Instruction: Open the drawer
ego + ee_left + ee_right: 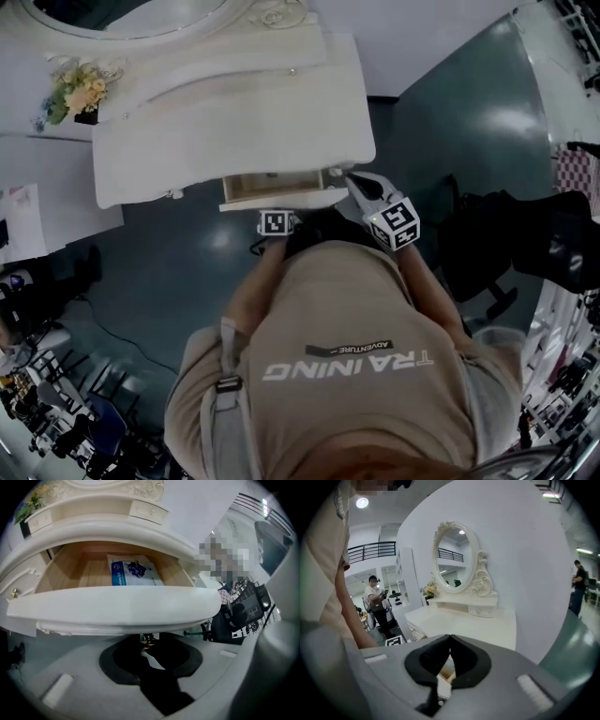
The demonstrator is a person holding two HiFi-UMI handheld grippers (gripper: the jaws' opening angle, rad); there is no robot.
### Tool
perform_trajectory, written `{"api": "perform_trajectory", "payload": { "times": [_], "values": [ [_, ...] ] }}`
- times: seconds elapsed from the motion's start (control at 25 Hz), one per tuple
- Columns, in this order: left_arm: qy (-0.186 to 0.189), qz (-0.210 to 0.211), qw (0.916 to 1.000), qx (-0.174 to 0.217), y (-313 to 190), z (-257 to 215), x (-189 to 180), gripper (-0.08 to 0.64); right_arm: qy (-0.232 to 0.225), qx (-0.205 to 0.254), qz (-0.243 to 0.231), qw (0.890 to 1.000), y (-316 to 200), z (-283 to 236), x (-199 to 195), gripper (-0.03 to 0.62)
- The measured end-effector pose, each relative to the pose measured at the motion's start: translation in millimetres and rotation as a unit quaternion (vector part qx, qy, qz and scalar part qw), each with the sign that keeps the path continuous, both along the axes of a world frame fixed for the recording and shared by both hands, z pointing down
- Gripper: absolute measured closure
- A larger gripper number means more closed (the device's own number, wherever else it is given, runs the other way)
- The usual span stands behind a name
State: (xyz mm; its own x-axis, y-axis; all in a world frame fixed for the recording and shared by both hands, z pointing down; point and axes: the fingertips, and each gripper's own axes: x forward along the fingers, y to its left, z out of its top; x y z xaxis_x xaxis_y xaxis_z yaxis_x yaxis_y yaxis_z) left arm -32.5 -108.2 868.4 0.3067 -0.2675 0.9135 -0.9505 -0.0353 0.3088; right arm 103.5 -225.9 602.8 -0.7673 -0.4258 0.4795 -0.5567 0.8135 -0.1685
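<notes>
White dresser [234, 122], drawer [112, 604] open (booklet [133, 571] inside)

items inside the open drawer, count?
1: a blue-and-white leaflet lying flat near the middle of the drawer floor. The drawer front hides the nearest strip, so more may sit there.

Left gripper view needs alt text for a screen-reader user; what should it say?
A white drawer stands open, its wooden inside holding a flat blue-and-white packet. Below its front panel, the left gripper is closed on the small brass handle.
</notes>
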Motion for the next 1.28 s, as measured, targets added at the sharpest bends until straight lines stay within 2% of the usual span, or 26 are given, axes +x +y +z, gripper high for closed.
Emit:
{"api": "perform_trajectory", "payload": {
  "times": [0.16,0.44,0.8,1.0,1.12,1.28],
  "values": [
    [0.02,-0.008,0.9997,0.011,6.7,-0.8,-6.8,0.423,-0.028,-0.025,0.059,0.998,16.4,-5.2,3.6,0.589],
    [0.01,0.001,0.9997,0.023,8.4,-0.1,-10.4,0.423,-0.008,-0.037,0.085,0.996,59.0,9.5,25.3,0.589],
    [0.001,-0.006,1.0,0.005,32.3,-9.0,5.8,0.423,-0.039,-0.023,0.043,0.998,58.4,0.6,38.3,0.589],
    [-0.022,-0.014,0.9996,-0.009,51.7,-3.1,18.6,0.423,-0.014,0.019,0.002,1.0,66.4,7.2,63.3,0.589],
    [-0.033,-0.036,0.9987,-0.01,54.1,-1.9,27.2,0.423,-0.024,0.014,-0.011,1.0,62.8,21.4,76.8,0.589],
    [-0.051,-0.041,0.9976,-0.021,78.9,-2.5,30.8,0.423,-0.037,-0.011,-0.018,0.999,70.0,26.1,86.2,0.589]
  ]
}}
